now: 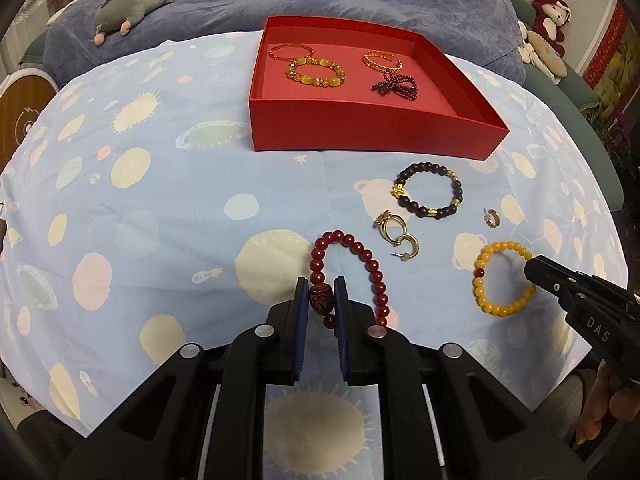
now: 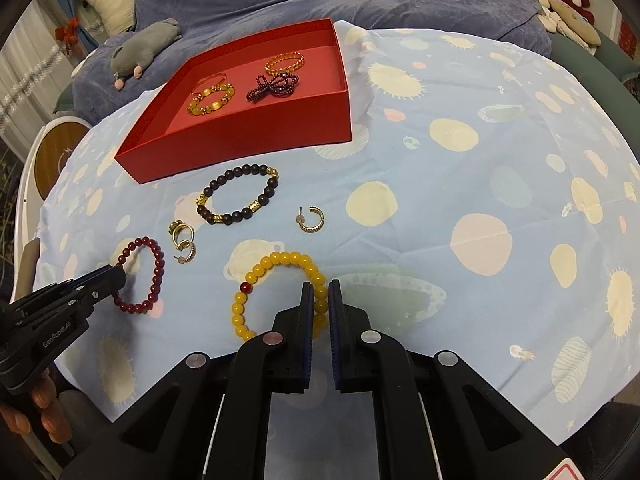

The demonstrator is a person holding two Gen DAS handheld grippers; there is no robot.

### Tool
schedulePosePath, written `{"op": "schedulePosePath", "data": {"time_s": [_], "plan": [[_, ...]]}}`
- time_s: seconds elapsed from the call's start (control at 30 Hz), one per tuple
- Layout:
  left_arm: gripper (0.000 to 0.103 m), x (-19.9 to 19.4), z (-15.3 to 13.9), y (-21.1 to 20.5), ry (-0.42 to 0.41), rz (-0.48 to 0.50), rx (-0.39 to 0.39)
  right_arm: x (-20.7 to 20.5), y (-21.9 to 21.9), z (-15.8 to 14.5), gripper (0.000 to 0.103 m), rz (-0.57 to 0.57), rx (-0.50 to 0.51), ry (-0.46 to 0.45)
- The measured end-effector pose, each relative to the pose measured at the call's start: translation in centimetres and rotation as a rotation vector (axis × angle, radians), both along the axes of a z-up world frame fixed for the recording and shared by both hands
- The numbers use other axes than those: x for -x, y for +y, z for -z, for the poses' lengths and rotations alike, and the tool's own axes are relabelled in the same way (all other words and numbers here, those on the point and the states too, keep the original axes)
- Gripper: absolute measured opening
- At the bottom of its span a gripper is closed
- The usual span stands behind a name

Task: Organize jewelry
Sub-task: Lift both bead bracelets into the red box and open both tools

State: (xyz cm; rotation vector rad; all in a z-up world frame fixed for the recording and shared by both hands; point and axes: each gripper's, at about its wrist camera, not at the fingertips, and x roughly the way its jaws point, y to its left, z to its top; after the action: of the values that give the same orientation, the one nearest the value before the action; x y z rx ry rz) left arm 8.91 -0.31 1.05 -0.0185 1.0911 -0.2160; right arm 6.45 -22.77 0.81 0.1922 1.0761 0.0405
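Note:
My left gripper [image 1: 321, 294] is shut on the carved bead of a dark red bead bracelet [image 1: 362, 258] that lies on the cloth; it also shows in the right wrist view [image 2: 154, 276]. My right gripper [image 2: 320, 294] is shut on the yellow bead bracelet [image 2: 264, 276], which also shows in the left wrist view [image 1: 486, 276]. A red box [image 1: 360, 128] at the back holds several bracelets. A dark bead bracelet with gold charms [image 1: 430, 190], gold rings and a hoop earring [image 1: 398, 232] and a second hoop earring [image 1: 490, 216] lie loose on the cloth.
The table wears a light blue cloth with planet prints [image 1: 160, 200]. A blue-covered sofa with a grey plush toy [image 1: 132, 4] stands behind. More plush toys [image 1: 550, 16] sit at the back right. A round wooden object [image 1: 20, 112] is at the left.

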Motion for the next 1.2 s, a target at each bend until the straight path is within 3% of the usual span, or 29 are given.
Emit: {"op": "schedulePosePath", "data": {"time_s": [0.47, 0.83, 1.0, 1.13, 1.2], "plan": [[0.012, -1.3, -7.0, -1.2, -0.062, 0.066, 0.092, -2.1, 0.1, -6.1, 0.007, -0.027, -0.042, -0.097], [0.012, -9.0, -12.7, -3.3, -0.164, 0.1, 0.194, -10.0, 1.8, -11.0, 0.007, -0.097, -0.071, -0.187], [0.012, -12.9, -12.5, -3.3, -0.152, 0.078, 0.263, -13.8, 3.0, -10.8, 0.007, -0.106, -0.122, -0.185], [0.012, -15.6, -9.7, -2.8, -0.088, 0.051, 0.326, -16.1, 3.6, -8.3, 0.007, -0.1, -0.16, -0.136], [0.012, -16.3, -7.8, -2.6, -0.054, 0.031, 0.315, -16.8, 3.5, -6.6, 0.007, -0.091, -0.181, -0.098]]}}
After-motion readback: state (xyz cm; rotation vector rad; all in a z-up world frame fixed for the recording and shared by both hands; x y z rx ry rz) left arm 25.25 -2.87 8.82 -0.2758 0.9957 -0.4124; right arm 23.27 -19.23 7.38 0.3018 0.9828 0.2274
